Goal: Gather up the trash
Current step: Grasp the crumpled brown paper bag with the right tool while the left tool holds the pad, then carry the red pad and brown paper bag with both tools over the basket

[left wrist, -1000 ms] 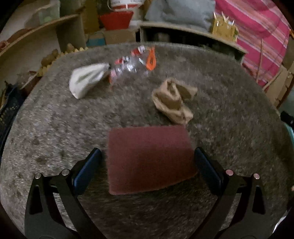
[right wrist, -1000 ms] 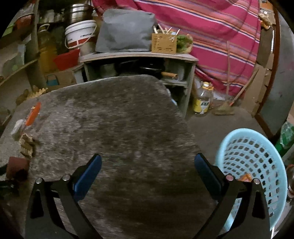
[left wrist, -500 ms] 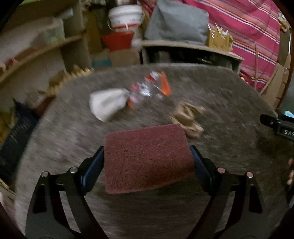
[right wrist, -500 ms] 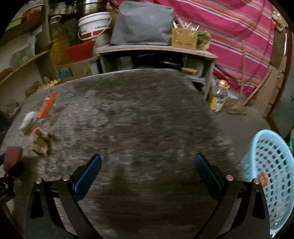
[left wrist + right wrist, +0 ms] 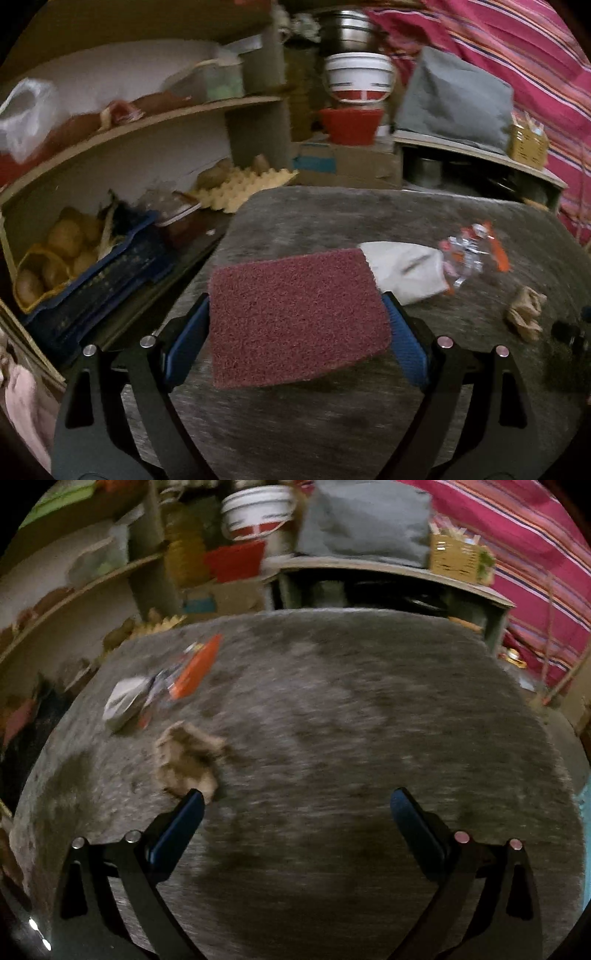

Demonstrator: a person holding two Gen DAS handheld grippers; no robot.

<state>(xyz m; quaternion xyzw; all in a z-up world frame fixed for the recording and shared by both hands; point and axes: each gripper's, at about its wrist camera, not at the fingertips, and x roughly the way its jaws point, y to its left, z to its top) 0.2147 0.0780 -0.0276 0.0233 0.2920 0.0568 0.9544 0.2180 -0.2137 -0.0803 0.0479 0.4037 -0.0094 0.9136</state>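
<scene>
Maroon and rough like a scouring pad, a flat pad [image 5: 295, 317] sits between the two blue fingers [image 5: 186, 343] of the left claw [image 5: 295, 332]. The jaws have just been closing a little, and now they stand wide with both pads against the side edges of the pad, so the pad is held above the table [image 5: 332, 424] and not lying on it. The table is covered with a grey, furry cloth.

Beyond the pad, on the right side in the left wrist view, lies a white crumpled bag [image 5: 406, 273], partly hidden behind the corner of the pad. Just beside it is a clear plastic wrapper with orange print [image 5: 472, 251]. A little nearer and further right lies a crumpled brown paper [image 5: 524, 312], apart from the other two.

The right claw [image 5: 295, 808] is spread wide with nothing between its fingers. It hangs over the bare cloth. The brown paper [image 5: 186, 760] lies just ahead of its left finger [image 5: 177, 834]; the picture is blurred, so I cannot tell if the tip touches it. Further away on the left lie the white bag [image 5: 123, 701] and the wrapper [image 5: 192, 668].

Behind the table stand wooden shelves [image 5: 147, 122] with a blue crate [image 5: 96, 280] of round brown things, an egg tray [image 5: 243, 188], a red tub [image 5: 351, 123], a white bucket [image 5: 358, 77], a grey cover [image 5: 454, 99] and a pink striped cloth [image 5: 517, 48].
</scene>
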